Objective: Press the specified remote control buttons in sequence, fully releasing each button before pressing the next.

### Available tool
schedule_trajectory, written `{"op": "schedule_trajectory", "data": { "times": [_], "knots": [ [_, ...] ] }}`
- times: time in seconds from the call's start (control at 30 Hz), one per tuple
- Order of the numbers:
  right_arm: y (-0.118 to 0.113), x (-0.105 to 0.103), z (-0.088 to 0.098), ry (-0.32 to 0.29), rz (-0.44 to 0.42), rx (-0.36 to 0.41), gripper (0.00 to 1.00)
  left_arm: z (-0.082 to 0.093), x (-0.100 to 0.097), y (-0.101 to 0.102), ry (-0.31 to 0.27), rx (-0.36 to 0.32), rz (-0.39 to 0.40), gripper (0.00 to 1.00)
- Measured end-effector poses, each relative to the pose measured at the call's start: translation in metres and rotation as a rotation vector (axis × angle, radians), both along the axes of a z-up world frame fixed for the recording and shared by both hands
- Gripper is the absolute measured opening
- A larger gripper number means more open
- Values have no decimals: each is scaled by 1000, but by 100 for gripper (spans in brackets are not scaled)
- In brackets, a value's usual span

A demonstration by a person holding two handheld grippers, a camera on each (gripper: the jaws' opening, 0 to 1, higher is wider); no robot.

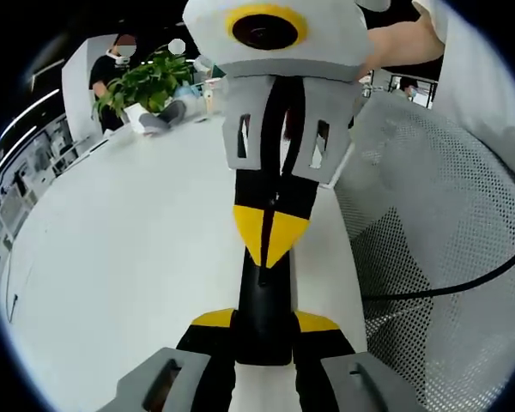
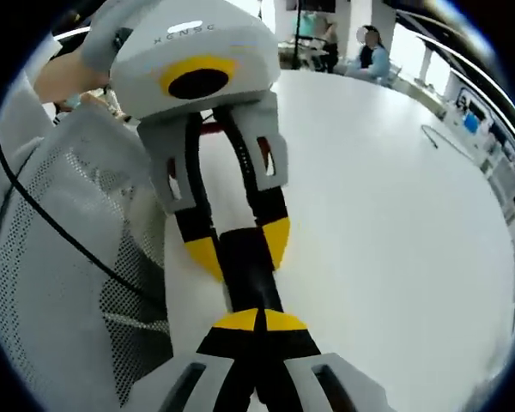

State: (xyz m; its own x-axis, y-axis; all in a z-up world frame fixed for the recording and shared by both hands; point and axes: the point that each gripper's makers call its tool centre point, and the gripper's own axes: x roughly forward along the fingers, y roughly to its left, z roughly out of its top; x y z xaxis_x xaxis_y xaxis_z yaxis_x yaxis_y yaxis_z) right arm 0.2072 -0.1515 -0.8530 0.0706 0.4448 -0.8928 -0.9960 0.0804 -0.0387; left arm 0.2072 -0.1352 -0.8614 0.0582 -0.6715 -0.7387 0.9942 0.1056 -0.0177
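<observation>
Slim black remote control sits pinched between the left hand-held gripper's yellow-tipped jaws above the white counter; the right hand-held gripper, jaws pressed together, touches its far end.

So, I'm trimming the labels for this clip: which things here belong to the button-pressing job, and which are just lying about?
Part of the job:
- remote, black, clamped between the left gripper's jaws
- right gripper, tips together, pointed at the remote

Just lying about:
- potted plant at the far end of the white table
- black cable over the mesh sleeve
</observation>
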Motion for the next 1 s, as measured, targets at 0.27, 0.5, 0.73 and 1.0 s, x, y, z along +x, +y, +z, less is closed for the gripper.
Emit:
{"op": "schedule_trajectory", "data": {
  "times": [0.27, 0.5, 0.73, 1.0],
  "knots": [
    [2, 3, 0, -10, -31, 32, 0, 0, 0, 0, -1, 4, -6, 24],
    [1, 1, 1, -58, -15, 55, 0, -1, 0, 0, -2, 1, -6, 24],
    [9, -1, 3, -15, -15, 82, 0, -1, 0, 0, -1, -2, -6, 24],
    [9, -2, -1, -57, 68, 23, 0, -1, 0, 0, -1, -1, -7, 24]
  ]
}}
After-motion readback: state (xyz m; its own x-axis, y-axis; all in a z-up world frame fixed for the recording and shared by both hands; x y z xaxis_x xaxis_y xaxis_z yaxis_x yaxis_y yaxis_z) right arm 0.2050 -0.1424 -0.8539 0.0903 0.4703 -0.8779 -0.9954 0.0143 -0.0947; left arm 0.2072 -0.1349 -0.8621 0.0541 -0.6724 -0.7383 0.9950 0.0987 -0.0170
